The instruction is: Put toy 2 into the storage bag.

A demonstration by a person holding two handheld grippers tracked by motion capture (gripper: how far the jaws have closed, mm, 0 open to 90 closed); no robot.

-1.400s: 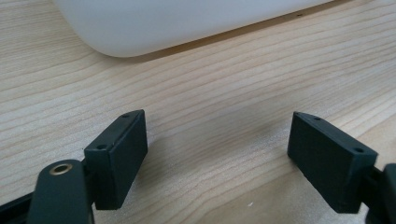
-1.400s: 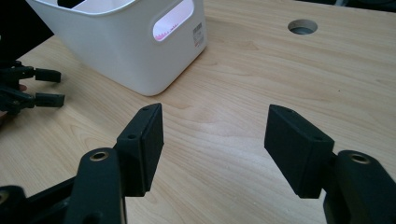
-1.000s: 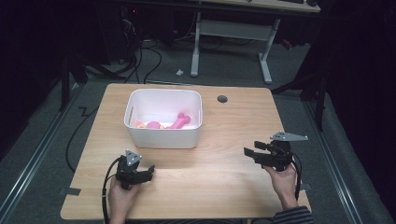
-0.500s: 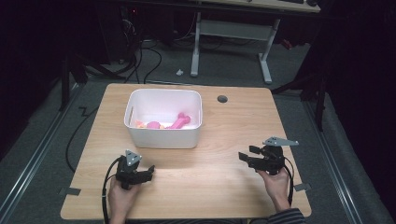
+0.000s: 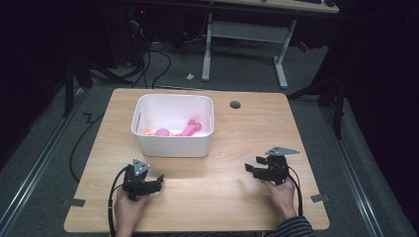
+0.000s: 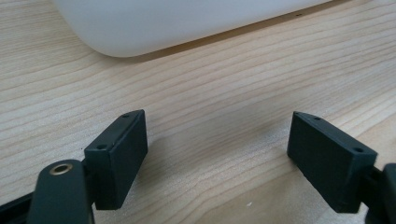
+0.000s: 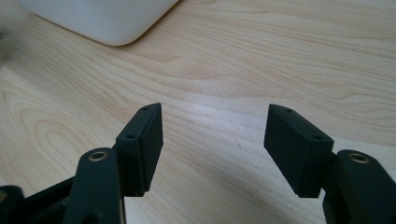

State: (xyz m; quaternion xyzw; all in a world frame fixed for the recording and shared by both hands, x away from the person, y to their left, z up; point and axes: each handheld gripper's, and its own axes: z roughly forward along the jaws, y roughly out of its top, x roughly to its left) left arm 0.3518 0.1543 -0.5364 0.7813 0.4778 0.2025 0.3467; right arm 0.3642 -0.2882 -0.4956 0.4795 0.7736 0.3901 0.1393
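Left gripper (image 5: pixel 157 180) and right gripper (image 5: pixel 251 169) are held spread, empty, above the wooden table (image 5: pixel 207 197); white bin (image 5: pixel 173 145) is seen at 11 o'clock.

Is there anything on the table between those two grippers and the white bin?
Nothing visible: bare wood lies between the left gripper, the right gripper and the white bin. Both grippers are open.

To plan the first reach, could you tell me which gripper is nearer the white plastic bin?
Left. The left gripper sits just before the white plastic bin; the right gripper lies off to its right.
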